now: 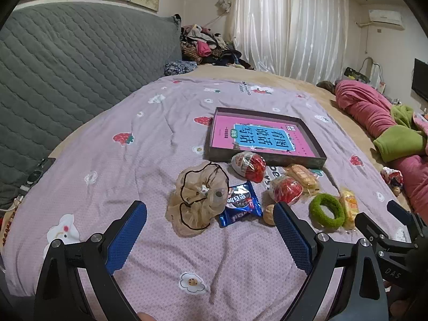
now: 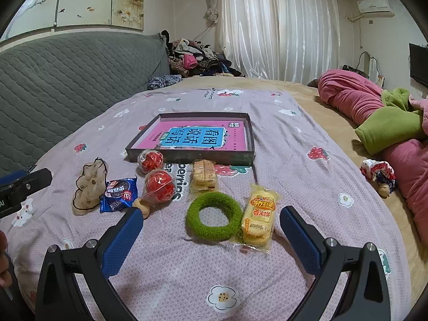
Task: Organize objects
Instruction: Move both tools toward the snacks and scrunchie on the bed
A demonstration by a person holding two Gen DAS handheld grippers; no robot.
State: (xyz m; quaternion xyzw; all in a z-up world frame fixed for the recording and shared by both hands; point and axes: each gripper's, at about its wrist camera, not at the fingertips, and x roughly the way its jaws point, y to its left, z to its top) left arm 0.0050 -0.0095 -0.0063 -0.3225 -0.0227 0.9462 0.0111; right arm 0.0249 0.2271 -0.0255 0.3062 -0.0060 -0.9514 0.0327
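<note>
A shallow dark tray [image 1: 263, 159] [image 2: 192, 157] with a pink book in it lies on the lilac bedspread. In front of it lie a beige scrunchie [image 1: 199, 199] [image 2: 88, 188], a blue cookie packet [image 1: 242, 204] [image 2: 119, 194], two red-wrapped balls [image 1: 250, 165] [image 1: 287, 190] [image 2: 151, 160] [image 2: 159, 186], a green hair ring [image 1: 326, 211] [image 2: 212, 216] and two yellow rice-cracker packets [image 1: 303, 175] [image 1: 349, 204] [image 2: 204, 176] [image 2: 258, 215]. My left gripper [image 1: 210, 215] is open and empty, just short of the scrunchie and cookie packet. My right gripper [image 2: 211, 220] is open and empty, straddling the green ring and nearer cracker packet.
A grey quilted headboard [image 1: 67, 67] rises at the left. Pink and green bedding [image 2: 388, 117] is bunched at the right, with a small cloth toy [image 2: 378, 174] beside it. A clothes pile [image 2: 195, 58] sits at the far end before the curtain.
</note>
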